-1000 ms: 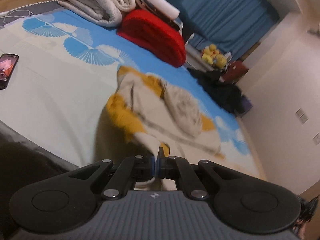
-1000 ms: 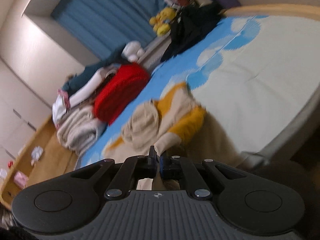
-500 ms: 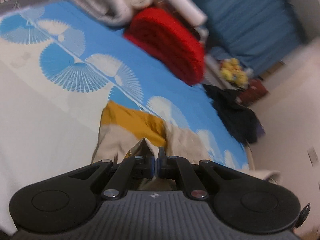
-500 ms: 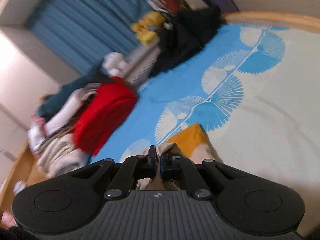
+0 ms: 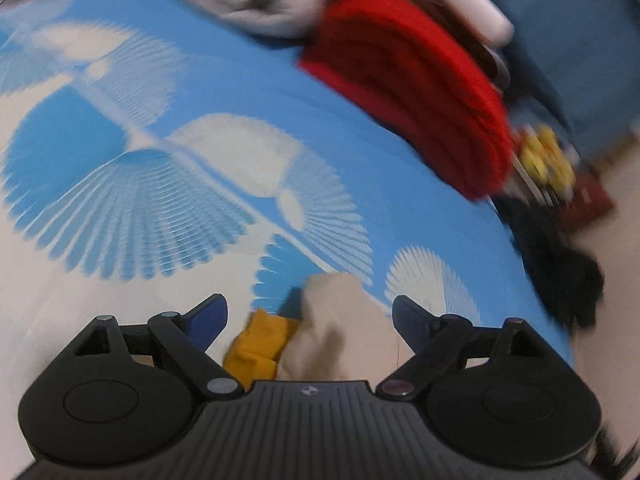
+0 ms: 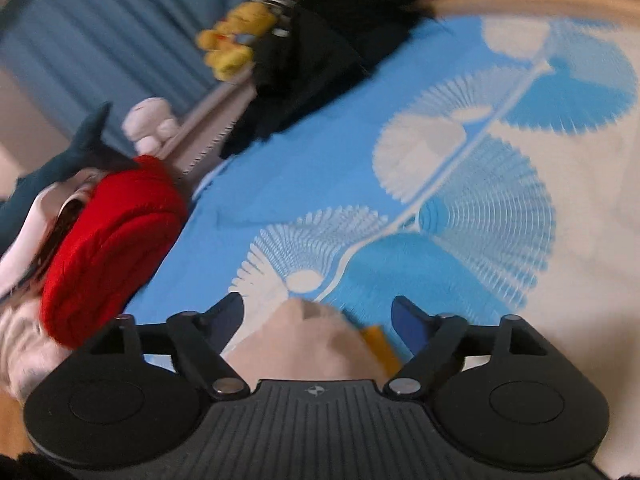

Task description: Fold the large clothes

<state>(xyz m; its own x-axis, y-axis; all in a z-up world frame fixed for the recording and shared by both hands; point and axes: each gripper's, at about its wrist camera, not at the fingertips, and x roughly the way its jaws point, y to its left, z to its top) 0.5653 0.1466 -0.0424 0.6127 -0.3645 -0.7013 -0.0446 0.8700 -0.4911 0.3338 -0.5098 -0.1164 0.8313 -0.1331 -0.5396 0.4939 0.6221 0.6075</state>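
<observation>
I see the beige-and-mustard garment [image 5: 332, 332] lying slack on the blue fan-print bedsheet [image 5: 240, 92], its bunched beige edge and a mustard patch near me, well short of the red bundle [image 5: 416, 100].

one garment [image 5: 332, 332], one red cushion [image 5: 412, 96]

Black ribbed gripper [image 5: 310, 316] bodies, silver pivot screws, blue fingertips [image 5: 208, 314].

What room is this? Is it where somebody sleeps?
Most likely a bedroom. A bed sheet with blue fan shapes fills the view, blue curtains hang behind, and yellow plush toys sit past a red folded blanket.
</observation>
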